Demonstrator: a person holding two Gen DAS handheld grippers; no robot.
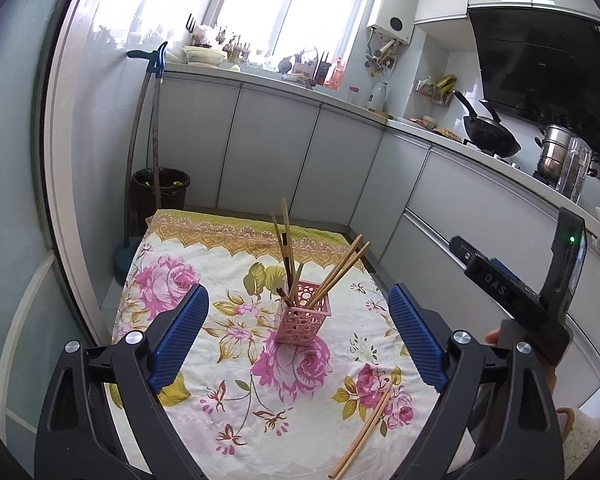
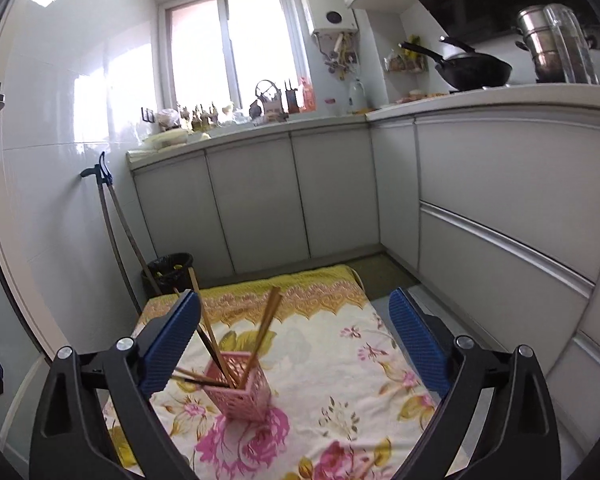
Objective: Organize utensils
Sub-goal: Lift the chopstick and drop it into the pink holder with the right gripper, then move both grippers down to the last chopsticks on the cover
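Observation:
A pink perforated holder (image 1: 303,316) stands upright on the floral cloth (image 1: 228,412), with several chopsticks (image 1: 286,252) leaning out of it. One loose pair of chopsticks (image 1: 364,428) lies on the cloth at the near right. My left gripper (image 1: 298,300) is open, with the holder in line between its blue pads but farther off. In the right wrist view the holder (image 2: 240,392) sits low and left of centre, its chopsticks (image 2: 268,320) close by the left pad. My right gripper (image 2: 295,298) is open and holds nothing. Its black housing (image 1: 512,292) shows at the right of the left wrist view.
Grey cabinets (image 1: 276,152) run along the back and right, under a counter with a wok (image 1: 490,136) and a steel pot (image 1: 556,152). A black bin (image 1: 162,192) and two long handles (image 1: 142,120) stand at the back left beyond the cloth's far edge.

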